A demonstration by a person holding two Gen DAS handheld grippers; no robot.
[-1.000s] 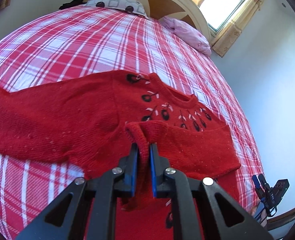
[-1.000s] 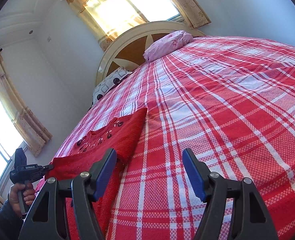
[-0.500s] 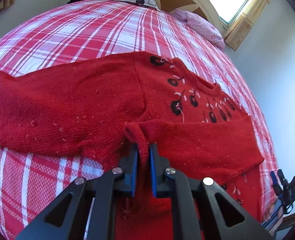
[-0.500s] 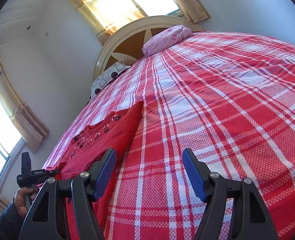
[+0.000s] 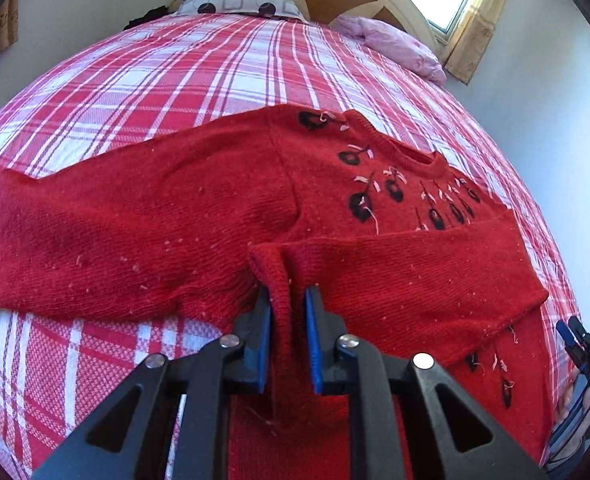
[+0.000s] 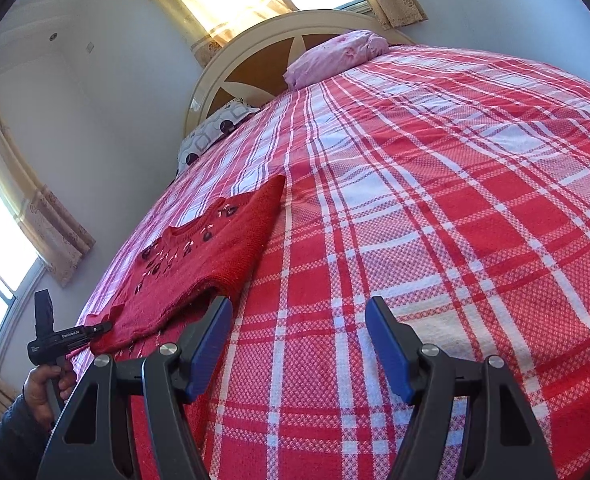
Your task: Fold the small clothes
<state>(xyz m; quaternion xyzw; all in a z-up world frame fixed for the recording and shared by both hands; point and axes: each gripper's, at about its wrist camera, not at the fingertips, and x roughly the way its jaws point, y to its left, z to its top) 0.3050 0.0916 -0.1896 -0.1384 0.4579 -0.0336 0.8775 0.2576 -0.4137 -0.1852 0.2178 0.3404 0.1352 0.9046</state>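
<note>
A small red knit sweater (image 5: 199, 216) with black and pink embroidery at the neck lies on the red plaid bed. One sleeve (image 5: 407, 272) is folded across the chest. My left gripper (image 5: 288, 300) is shut on that sleeve's cuff (image 5: 273, 268), low over the sweater's middle. The other sleeve stretches out flat to the left. In the right wrist view the sweater (image 6: 199, 260) lies at the left, with the left gripper (image 6: 95, 330) at its near edge. My right gripper (image 6: 299, 320) is open and empty above the bedspread, right of the sweater.
The red and white plaid bedspread (image 6: 435, 220) covers the whole bed. A pink pillow (image 6: 335, 56) and a patterned pillow (image 6: 215, 132) lie by the cream headboard (image 6: 279, 40). Curtained windows and white walls stand behind and to the sides.
My left gripper has carried the cuff further across the sweater and lower toward it, and its blue pads stand slightly wider around the cuff. My right gripper has drifted a little, still open.
</note>
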